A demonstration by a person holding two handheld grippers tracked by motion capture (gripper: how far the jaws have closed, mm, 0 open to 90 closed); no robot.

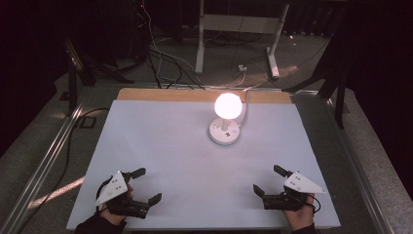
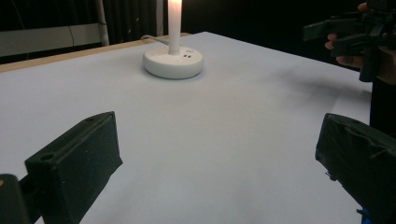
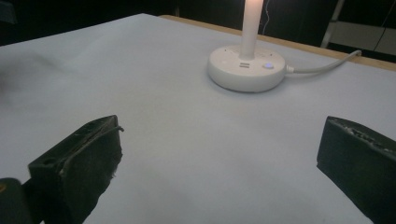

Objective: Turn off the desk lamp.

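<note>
A: From above, left gripper (image 1: 146, 185) at the table's (image 1: 160, 146) near-left corner, jaws apart, empty?
B: Yes. The lamp (image 1: 225, 126) glows near the far edge; right gripper (image 1: 269, 180), near-right corner, equally spread.
A: The right gripper view adds the lamp's lit button.

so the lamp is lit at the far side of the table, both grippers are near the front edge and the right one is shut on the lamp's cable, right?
Not quite. The right gripper holds nothing: in the right gripper view its jaws stand wide apart over bare table, and the cable lies far off by the lamp. The lamp is lit, and the left gripper is also near the front edge.
</note>
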